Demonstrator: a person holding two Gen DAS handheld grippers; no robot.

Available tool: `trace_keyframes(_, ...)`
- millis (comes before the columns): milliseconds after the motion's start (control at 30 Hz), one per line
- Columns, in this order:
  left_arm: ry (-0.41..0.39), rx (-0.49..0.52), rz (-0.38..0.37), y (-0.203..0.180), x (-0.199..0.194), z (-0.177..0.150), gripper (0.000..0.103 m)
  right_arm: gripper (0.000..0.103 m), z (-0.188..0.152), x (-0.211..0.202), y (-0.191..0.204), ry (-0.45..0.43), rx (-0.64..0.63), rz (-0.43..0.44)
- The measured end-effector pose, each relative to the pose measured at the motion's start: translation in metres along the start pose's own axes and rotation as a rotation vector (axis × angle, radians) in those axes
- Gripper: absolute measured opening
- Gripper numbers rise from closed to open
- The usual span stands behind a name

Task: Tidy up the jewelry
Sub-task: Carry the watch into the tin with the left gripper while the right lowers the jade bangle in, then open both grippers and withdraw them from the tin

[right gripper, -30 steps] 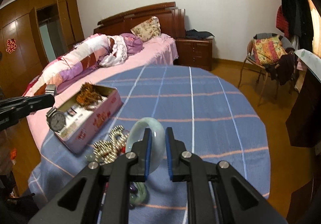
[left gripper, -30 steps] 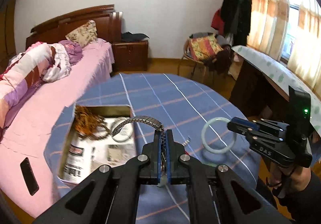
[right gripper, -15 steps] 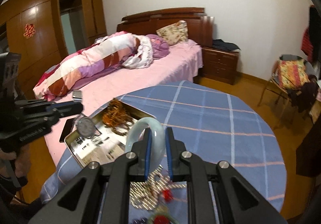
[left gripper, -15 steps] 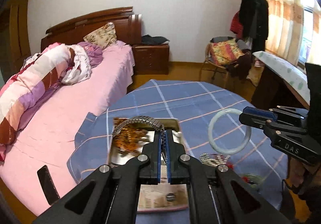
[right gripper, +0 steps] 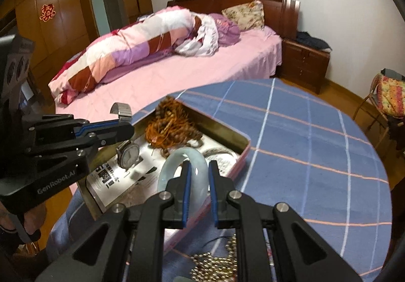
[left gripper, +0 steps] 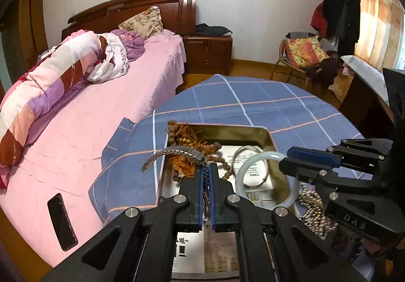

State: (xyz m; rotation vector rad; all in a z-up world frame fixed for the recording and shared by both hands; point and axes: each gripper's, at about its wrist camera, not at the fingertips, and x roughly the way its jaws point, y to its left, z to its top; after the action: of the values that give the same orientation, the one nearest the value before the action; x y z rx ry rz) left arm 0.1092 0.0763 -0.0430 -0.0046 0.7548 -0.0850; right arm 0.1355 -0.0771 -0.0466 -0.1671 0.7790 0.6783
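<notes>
My left gripper (left gripper: 208,175) is shut on a metal-band wristwatch (left gripper: 174,151); its face (right gripper: 128,154) hangs above the open pink tin box (right gripper: 241,153). My right gripper (right gripper: 198,173) is shut on a pale jade bangle (right gripper: 174,160) and holds it over the box's near right side; the bangle also shows in the left wrist view (left gripper: 255,159). In the box (left gripper: 268,135) lie brown prayer beads with orange tassels (left gripper: 186,140), a thin silver bangle (left gripper: 249,155) and printed paper (right gripper: 119,173).
The box sits on a round table with a blue checked cloth (left gripper: 253,102). A heap of silver bead chains (right gripper: 215,266) lies on the cloth near me. A pink bed (left gripper: 83,115) with a phone (left gripper: 61,221) on it adjoins the table's left edge.
Both grippers have moved left and closer over the tin box. The watch and the bangle now hang above its inside, with the two grippers close together.
</notes>
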Motion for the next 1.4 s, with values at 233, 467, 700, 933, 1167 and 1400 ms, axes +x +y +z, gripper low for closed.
trace_keyframes(233,0.013,0.032,0.026,-0.001,0.007,-0.005,0.003,0.016,-0.003,0.015,0.004,0.044,-0.002,-0.001)
trace_keyframes(467,0.050,0.034,0.019,-0.001,0.017,-0.006,0.004,0.016,-0.002,0.018,0.004,0.050,0.007,-0.005)
trace_keyframes(700,0.087,0.013,0.035,0.002,0.025,-0.012,0.004,0.034,0.001,0.013,0.001,0.025,0.023,0.005)
trace_keyframes(933,0.089,0.010,0.062,0.000,0.022,-0.012,0.028,0.044,0.002,0.003,-0.003,0.003,0.033,-0.005)
trace_keyframes(1167,0.010,0.003,0.053,-0.003,-0.003,-0.009,0.061,0.049,-0.010,-0.026,-0.024,-0.016,0.036,-0.038)
trace_keyframes(1400,-0.028,0.021,0.068,-0.026,-0.022,-0.021,0.061,0.049,-0.047,-0.061,-0.062,-0.006,0.099,-0.130)
